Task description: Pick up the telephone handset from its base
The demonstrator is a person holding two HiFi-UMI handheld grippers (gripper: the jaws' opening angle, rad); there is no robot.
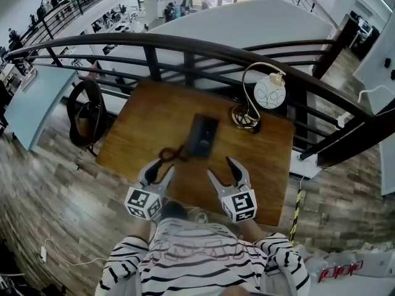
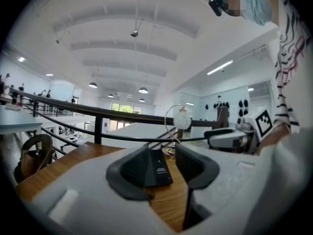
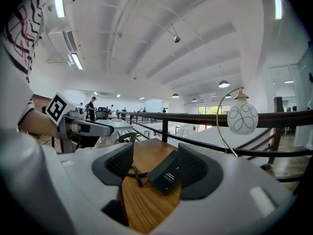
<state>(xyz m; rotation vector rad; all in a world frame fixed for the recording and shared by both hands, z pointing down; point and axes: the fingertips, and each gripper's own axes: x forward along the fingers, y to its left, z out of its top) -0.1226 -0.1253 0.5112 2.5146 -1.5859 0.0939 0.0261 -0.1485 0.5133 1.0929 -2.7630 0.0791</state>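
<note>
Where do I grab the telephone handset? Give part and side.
Grip the handset across its narrow middle, coming from your side: it lies lengthwise away from you, long sides free. Probably use the open right gripper, clear of the coiled cord.

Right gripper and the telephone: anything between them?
Nothing but bare table between the right gripper and the telephone, head view; the coiled cord lies off toward the left gripper.
</note>
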